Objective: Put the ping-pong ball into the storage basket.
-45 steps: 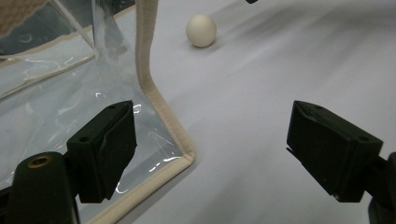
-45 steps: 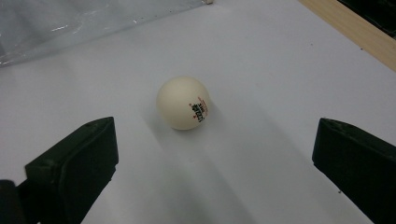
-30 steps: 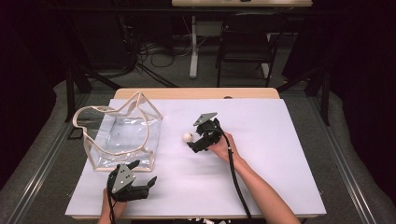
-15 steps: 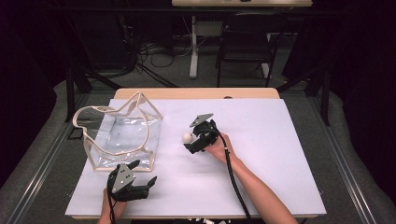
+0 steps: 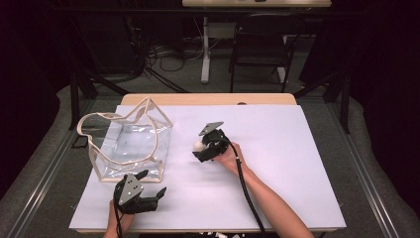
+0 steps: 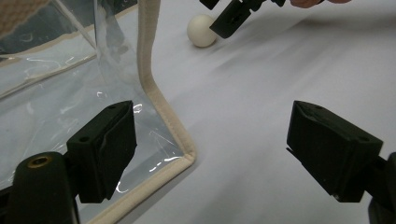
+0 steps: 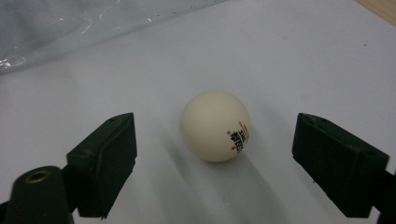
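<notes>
your left tool waits wide open at the desk's near edge by the clear bag. mid-desk, your right tool stands wide around the ball: light, hard, slick, so close gently across its middle.

the right gripper has slid a little to the left and toward the near edge, closer to the clear bag, its wide-apart jaws now on both sides of the white ball, the arm has followed it
</notes>
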Demonstrator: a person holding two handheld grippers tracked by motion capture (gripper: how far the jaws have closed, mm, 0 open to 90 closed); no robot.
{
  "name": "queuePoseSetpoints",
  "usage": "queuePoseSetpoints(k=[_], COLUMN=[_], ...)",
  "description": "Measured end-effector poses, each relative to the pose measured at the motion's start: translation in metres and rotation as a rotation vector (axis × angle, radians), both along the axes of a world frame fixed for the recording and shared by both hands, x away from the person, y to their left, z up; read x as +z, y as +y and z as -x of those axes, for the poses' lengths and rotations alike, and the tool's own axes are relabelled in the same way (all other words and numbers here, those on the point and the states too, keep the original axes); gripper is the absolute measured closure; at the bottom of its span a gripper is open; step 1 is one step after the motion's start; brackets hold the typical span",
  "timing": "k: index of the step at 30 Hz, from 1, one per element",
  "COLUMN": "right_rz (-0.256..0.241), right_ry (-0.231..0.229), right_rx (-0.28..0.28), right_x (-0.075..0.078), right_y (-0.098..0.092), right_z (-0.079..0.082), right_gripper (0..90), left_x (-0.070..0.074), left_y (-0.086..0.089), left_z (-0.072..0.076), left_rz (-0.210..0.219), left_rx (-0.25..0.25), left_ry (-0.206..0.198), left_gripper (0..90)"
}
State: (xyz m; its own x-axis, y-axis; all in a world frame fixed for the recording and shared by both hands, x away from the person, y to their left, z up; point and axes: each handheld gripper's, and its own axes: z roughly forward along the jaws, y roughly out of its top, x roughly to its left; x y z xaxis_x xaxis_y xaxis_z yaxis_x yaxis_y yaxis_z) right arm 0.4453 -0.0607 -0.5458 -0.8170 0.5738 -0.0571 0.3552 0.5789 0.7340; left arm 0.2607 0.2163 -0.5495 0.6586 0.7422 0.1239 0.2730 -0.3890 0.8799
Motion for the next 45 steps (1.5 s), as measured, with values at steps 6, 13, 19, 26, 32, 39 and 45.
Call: queuePoseSetpoints(k=[6,13,19,26,32,39,45], right_rz=[0.027,0.054,0.058,0.067,0.068,0.066,0.061], right_ry=[-0.005,-0.008,-0.002,0.002,-0.007,-0.018,-0.031], right_rx=[0.006,-0.011,-0.027,-0.024,-0.018,-0.027,-0.032], right_x=[-0.004,-0.008,-0.01,-0.011,-0.009,-0.004,0.004], right_y=[0.006,0.01,0.011,0.012,0.012,0.007,0.003], right_z=[0.0,0.0,-0.001,0.0,0.0,0.001,0.003], right_gripper=[27.5,36.9,45.8,50.0,50.0,50.0,50.1], left_x=[0.0,0.0,0.0,0.0,0.0,0.0,0.0], left_y=[0.0,0.0,0.0,0.0,0.0,0.0,-0.001], left_z=[0.0,0.0,0.0,0.0,0.001,0.001,0.001], left_rz=[-0.002,-0.001,-0.004,-0.004,-0.004,-0.005,-0.004], left_rx=[-0.001,-0.001,-0.001,-0.002,-0.003,-0.003,-0.003], left_ry=[0.001,0.001,0.002,0.002,0.003,0.002,0.002], left_gripper=[16.3,16.3,16.3,16.2,16.3,16.2,16.3])
